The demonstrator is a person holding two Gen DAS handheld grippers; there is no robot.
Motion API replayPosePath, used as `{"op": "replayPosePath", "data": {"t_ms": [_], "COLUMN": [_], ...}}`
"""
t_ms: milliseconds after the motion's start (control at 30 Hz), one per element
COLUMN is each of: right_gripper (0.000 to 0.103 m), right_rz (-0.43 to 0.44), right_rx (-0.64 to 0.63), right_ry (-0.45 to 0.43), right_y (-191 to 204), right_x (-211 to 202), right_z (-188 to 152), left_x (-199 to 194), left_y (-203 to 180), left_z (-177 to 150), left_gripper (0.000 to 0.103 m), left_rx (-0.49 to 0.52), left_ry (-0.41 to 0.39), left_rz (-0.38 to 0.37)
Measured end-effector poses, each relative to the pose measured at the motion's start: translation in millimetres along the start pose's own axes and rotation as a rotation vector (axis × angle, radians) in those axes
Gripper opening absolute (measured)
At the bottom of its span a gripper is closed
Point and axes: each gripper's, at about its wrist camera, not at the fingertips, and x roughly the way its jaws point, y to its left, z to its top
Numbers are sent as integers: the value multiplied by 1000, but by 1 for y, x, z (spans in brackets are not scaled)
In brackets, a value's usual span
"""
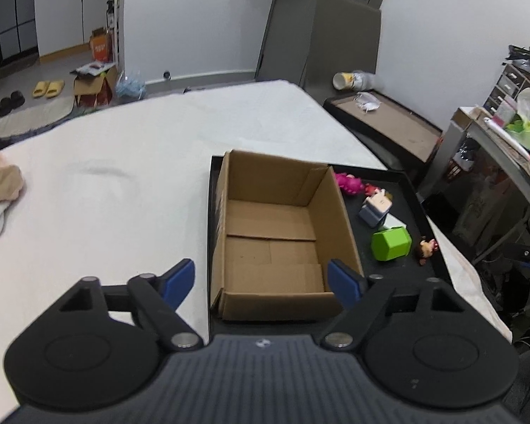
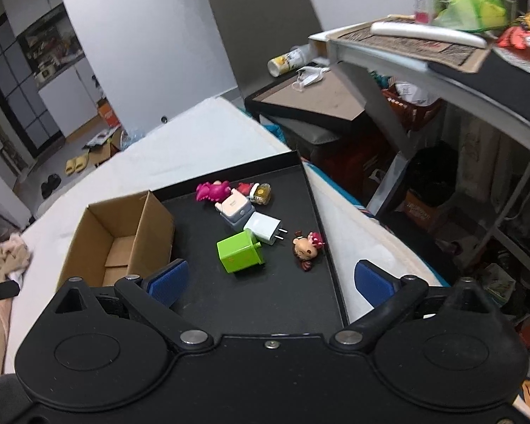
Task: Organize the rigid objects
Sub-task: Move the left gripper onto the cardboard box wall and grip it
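An empty open cardboard box stands on the left of a black tray. On the tray to its right lie a green block, a white plug charger, a grey-white toy, a pink dinosaur, a small doll head and a gold-and-red toy. My left gripper is open and empty above the box's near edge. My right gripper is open and empty, just short of the green block.
The tray sits on a white bed. Beige clothes lie at the bed's left. A cluttered desk and a flat framed board stand to the right. Slippers and boxes are on the floor behind.
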Motion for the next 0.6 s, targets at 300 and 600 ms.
{"op": "replayPosePath", "data": {"t_ms": [300,600], "right_gripper": [97,97], "right_rz": [25,20], "right_rx": [-34,-85], "right_ry": [52,111], "right_y": [10,26], "right_x": [45,89], "right_z": [10,12], "left_x": [38,74], "left_y": [22,38], "left_z": [0,-1], "left_gripper": [57,44], "left_rx": [-34,-76], "left_ry": [73,140], "left_rz": [14,28]}}
